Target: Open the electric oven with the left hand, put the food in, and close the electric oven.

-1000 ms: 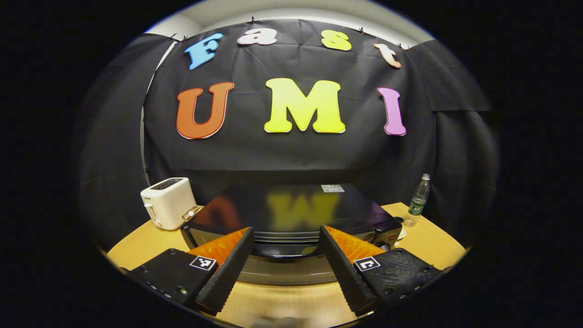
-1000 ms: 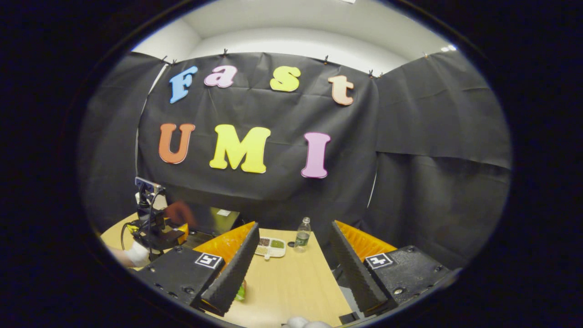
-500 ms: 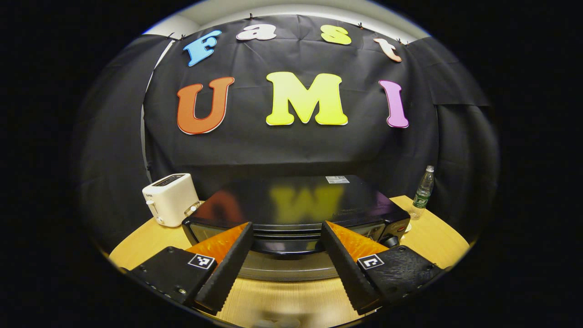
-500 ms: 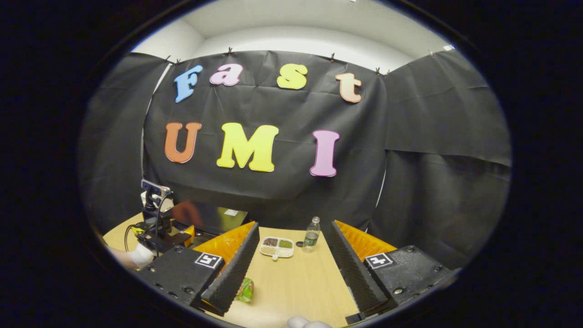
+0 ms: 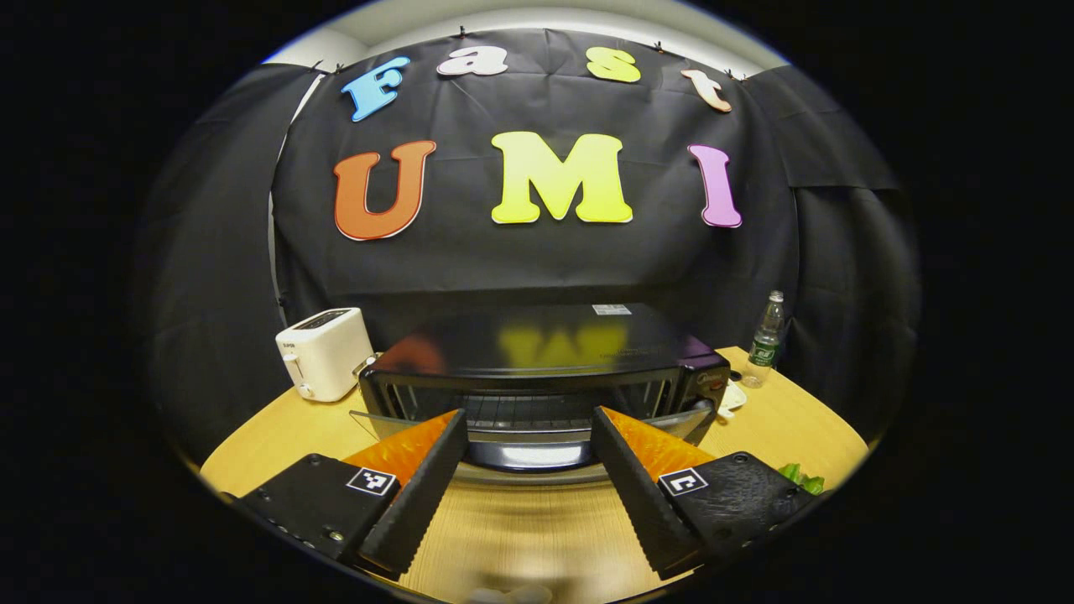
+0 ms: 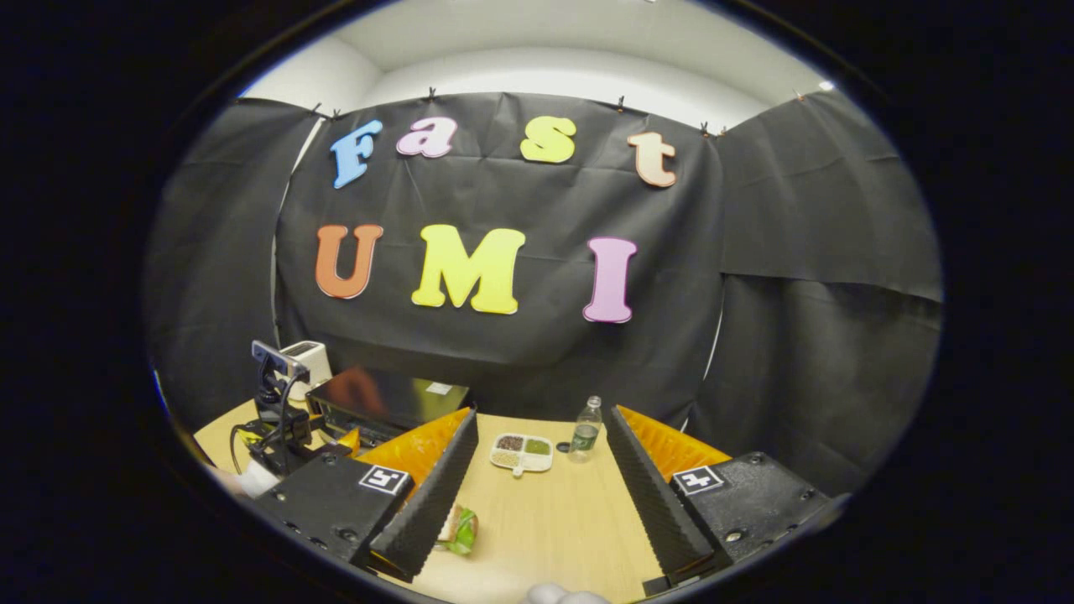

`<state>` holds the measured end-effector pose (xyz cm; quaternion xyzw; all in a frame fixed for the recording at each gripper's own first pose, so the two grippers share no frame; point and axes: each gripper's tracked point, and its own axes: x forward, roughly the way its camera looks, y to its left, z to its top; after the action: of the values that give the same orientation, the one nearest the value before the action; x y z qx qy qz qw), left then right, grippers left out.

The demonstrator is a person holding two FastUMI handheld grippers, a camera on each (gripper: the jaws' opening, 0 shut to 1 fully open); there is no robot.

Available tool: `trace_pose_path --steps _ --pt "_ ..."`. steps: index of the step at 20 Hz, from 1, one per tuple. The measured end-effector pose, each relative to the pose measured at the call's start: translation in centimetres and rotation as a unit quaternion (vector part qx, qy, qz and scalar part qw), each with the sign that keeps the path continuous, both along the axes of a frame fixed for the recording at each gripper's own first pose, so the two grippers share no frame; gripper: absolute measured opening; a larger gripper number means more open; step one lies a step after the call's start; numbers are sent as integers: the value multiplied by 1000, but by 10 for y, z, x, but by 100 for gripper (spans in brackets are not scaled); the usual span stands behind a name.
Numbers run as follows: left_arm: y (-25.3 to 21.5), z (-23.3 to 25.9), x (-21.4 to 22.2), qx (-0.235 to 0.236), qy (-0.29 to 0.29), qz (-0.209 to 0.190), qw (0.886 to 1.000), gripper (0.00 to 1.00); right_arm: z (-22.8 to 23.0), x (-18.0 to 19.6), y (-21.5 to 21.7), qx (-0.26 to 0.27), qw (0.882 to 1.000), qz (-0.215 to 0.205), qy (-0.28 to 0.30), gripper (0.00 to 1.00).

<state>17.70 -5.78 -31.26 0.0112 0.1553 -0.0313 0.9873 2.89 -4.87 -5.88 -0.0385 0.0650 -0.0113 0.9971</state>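
A light wooden tabletop [image 5: 537, 537] with a rounded edge stands in a booth hung with black cloth, a white wall showing above. The black electric oven [image 5: 545, 361] sits toward the tabletop's back edge, its glass door [image 5: 529, 432] hinged down and the rack visible inside. A white toaster [image 5: 325, 352] stands beside the oven near the back left edge; a plastic bottle [image 5: 765, 340] stands near the back right edge. The left gripper [image 5: 529, 495] hangs with its jaws spread wide in front of the door handle, touching nothing. The right gripper [image 6: 537, 499] is likewise spread and empty. The green-wrapped food [image 6: 460, 530] lies on the tabletop beside its left finger, and a compartment dish [image 6: 522, 451] rests farther back near the bottle.
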Motion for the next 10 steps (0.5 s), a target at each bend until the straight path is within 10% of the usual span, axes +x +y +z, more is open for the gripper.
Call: trace_pose_path --steps 10 --pt "11 -54 -63 6 49 6 999 98 -22 -19 9 -20 999 23 15 96"
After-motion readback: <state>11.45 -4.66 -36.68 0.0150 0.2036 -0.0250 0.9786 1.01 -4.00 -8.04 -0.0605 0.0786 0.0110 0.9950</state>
